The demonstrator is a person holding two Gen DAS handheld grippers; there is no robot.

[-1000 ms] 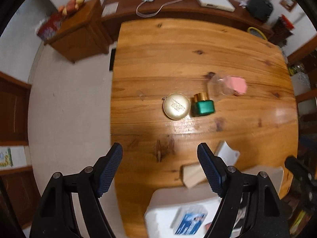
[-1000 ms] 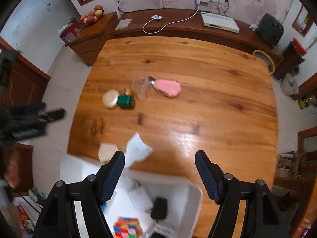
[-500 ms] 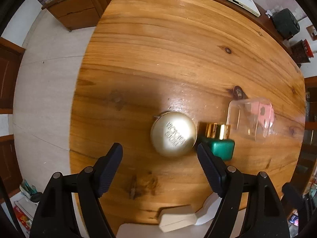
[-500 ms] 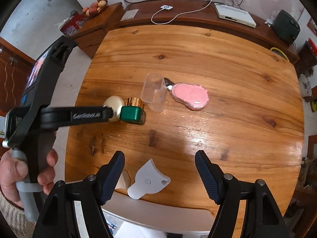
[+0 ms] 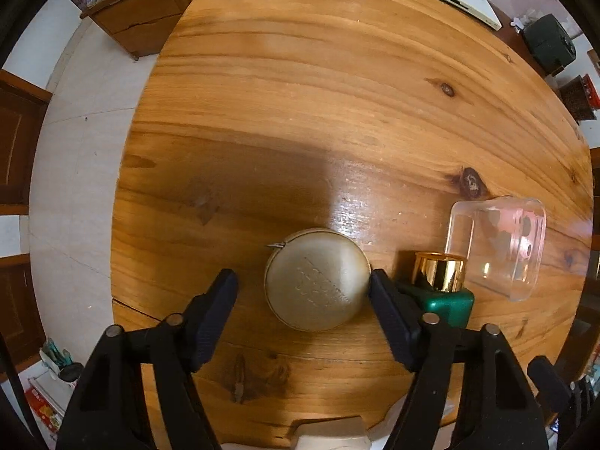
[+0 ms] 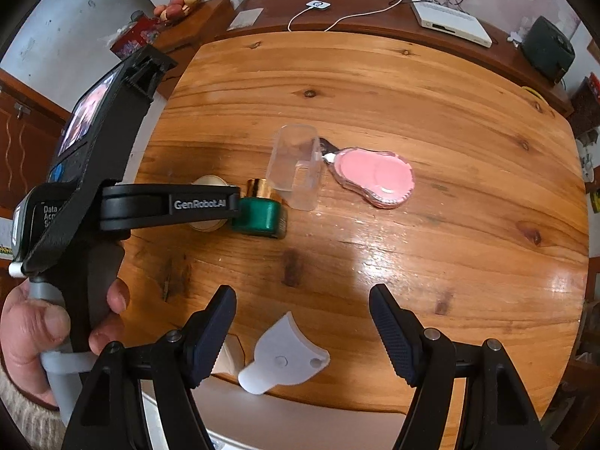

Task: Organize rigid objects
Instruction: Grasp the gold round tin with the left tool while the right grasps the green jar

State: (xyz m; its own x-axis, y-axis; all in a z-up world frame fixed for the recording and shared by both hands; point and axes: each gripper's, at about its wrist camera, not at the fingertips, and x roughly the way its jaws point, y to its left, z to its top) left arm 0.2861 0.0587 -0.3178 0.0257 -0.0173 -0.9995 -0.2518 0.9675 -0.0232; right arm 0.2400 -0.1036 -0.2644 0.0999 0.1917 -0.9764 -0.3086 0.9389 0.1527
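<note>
Gold tin (image 5: 317, 284) sits on the wooden surface (image 5: 300, 112), between my left gripper (image 5: 303, 287)'s jaws as they close, right pad touching its rim, left pad still apart. Green bottle (image 5: 446, 296), clear box (image 5: 498, 243) and pink case (image 6: 375, 178) remain unsorted; most work looks left. Right gripper (image 6: 303, 313) hangs released, empty.
</note>
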